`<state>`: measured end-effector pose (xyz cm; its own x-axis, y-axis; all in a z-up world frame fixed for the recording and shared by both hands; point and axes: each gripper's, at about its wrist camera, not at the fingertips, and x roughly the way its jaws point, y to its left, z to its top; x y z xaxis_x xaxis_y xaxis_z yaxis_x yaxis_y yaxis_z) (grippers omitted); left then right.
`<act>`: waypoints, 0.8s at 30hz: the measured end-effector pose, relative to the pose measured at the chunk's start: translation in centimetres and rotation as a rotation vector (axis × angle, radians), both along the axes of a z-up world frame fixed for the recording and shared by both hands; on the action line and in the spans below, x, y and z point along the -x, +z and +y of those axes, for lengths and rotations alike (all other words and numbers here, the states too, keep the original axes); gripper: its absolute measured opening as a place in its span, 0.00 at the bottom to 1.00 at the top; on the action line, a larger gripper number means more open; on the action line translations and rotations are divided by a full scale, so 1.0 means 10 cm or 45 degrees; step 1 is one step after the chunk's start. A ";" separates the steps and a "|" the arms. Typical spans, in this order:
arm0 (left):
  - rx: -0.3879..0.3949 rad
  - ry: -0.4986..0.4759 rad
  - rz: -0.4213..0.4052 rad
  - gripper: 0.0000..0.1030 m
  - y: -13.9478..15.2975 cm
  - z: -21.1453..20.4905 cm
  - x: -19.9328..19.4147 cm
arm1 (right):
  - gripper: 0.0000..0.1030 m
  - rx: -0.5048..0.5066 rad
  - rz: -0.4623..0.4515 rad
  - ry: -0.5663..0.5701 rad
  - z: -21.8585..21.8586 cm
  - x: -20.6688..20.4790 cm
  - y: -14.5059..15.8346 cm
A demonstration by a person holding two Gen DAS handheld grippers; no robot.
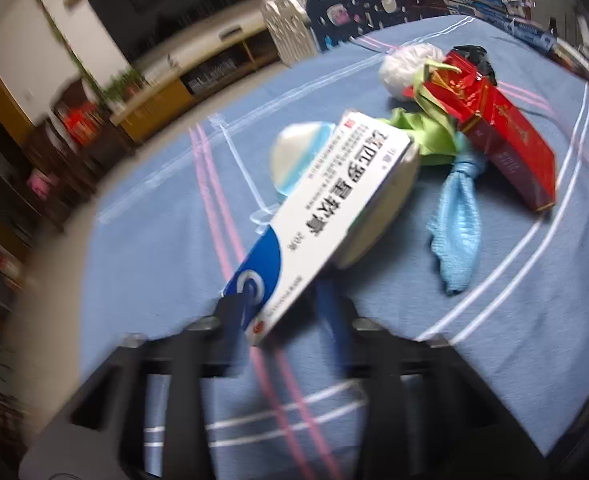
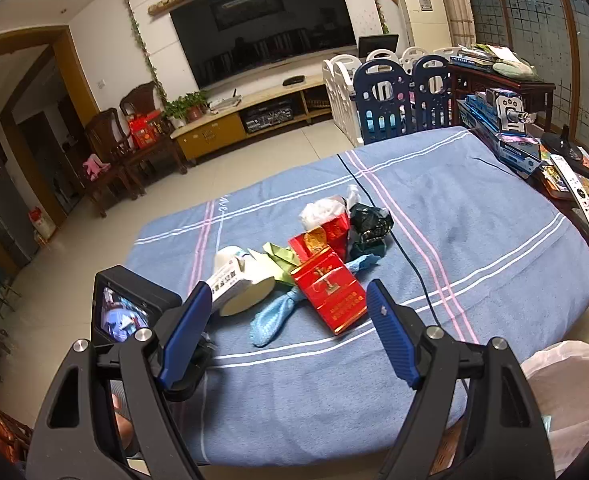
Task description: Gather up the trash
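Blue cloth with white and pink stripes over the whole surface point(image 2: 474, 216), trash heaped near the middle, somewhat toward the left edge. White-lined bin point(image 2: 566, 392) just off the near right corner. Left gripper point(image 1: 282, 300) tilted above the near left part of the surface, jaws narrow and clamped on the blue-printed end of a white medicine box point(image 1: 326, 216), the box slanting up and away from the jaws, lifted over the heap. Right gripper point(image 2: 286, 320) hovering over the near edge, blue-padded jaws spread wide, nothing between them, pointed toward the heap. Red cigarette pack point(image 2: 328, 296) lying flat at the near side of the heap, closest to the right jaws. Light blue knotted cloth strip point(image 2: 274, 316) beside the pack, trailing toward the near edge. Pale roll of tape point(image 2: 246, 292) on its side at the left of the heap, under the lifted box. Green wrapper point(image 2: 280, 258) crumpled between the roll and the pack. Red torn packet point(image 2: 322, 236) behind the pack. Black crumpled bag point(image 2: 368, 224) and white crumpled tissue point(image 2: 318, 210) at the far side. Thin dark cable point(image 2: 410, 264) across the cloth, right of the heap.
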<state>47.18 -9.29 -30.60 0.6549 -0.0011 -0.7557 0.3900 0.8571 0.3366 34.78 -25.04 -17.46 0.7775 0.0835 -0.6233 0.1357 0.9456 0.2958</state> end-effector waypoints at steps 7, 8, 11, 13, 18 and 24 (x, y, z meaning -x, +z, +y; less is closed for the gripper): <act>0.231 0.088 0.019 0.09 0.37 0.30 0.17 | 0.75 0.103 0.082 0.044 0.07 -0.36 -0.21; 0.298 0.124 0.020 0.09 0.49 0.39 0.22 | 0.75 0.128 0.094 0.057 0.12 -0.45 -0.27; 0.442 0.176 -0.014 0.08 0.86 0.58 0.45 | 0.75 0.178 0.096 0.096 0.26 -0.67 -0.38; 0.520 0.189 -0.065 0.05 1.14 0.66 0.64 | 0.75 0.217 0.076 0.117 0.38 -0.81 -0.42; 0.678 0.227 -0.169 0.01 1.56 0.85 1.21 | 0.65 0.293 0.080 0.111 0.57 -1.23 -0.57; 0.631 0.298 -0.074 0.01 1.32 1.01 1.02 | 0.19 0.358 0.200 0.143 0.64 -1.58 -0.97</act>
<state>36.94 0.82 -17.44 0.7208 -0.1970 -0.6646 0.1626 0.9801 -0.1142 50.57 -18.65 -27.20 0.6656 -0.0293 -0.7458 0.0496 0.9988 0.0051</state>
